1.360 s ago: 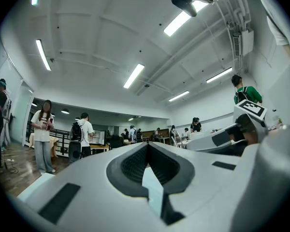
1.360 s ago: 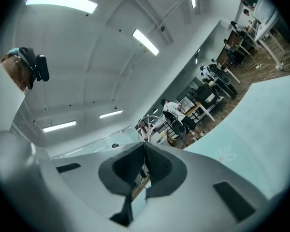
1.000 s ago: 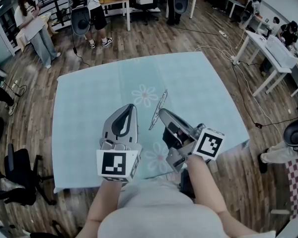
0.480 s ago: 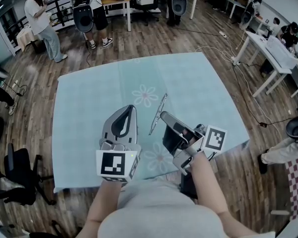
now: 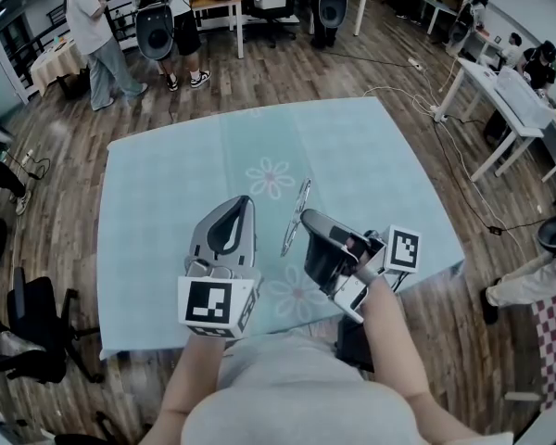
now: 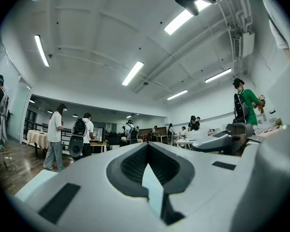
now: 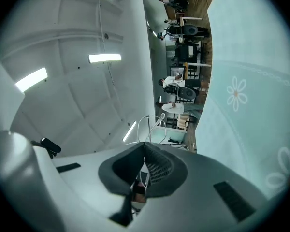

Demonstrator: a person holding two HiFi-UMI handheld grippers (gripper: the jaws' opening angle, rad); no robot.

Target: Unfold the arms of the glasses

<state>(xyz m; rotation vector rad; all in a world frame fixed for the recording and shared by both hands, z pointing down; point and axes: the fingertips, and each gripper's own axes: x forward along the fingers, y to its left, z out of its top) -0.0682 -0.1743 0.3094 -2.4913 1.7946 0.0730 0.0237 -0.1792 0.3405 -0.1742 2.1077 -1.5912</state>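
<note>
At the far left of the head view, a black chair [image 5: 23, 327] stands on the wood floor [image 5: 65, 146]. In the upper left corner a person [image 5: 97, 31] stands near some tables.

The desk [image 5: 157, 193] fills the middle of the frame. It has a light blue cloth with pale flowers on it.

The left gripper [image 5: 240, 201] is left of the middle, over the near part of the desk. It points away from the person. In the left gripper view, the left gripper [image 6: 147, 148] has its fingers [image 6: 130, 164] shut tight together. Nothing is between them. The room and the ceiling lights show past the tips.

Just to the right are the glasses [image 5: 295, 216]. In the head view they look like a thin tilted line near the middle of the frame, over the blue cloth. The right gripper [image 5: 305, 217] comes in from the lower right, and its tip meets the glasses about halfway along that line. In the right gripper view, the right gripper [image 7: 144, 144] has its fingers [image 7: 160, 168] closed on the glasses [image 7: 150, 125]. The thin wire rims stick out past the tips. That view is turned on its side, so the desk [image 7: 251, 52] shows down the right edge. I cannot tell if the arms of the glasses are folded or open.

At the far right of the head view, white tables [image 5: 500, 91] stand on the floor with people sitting by them.
</note>
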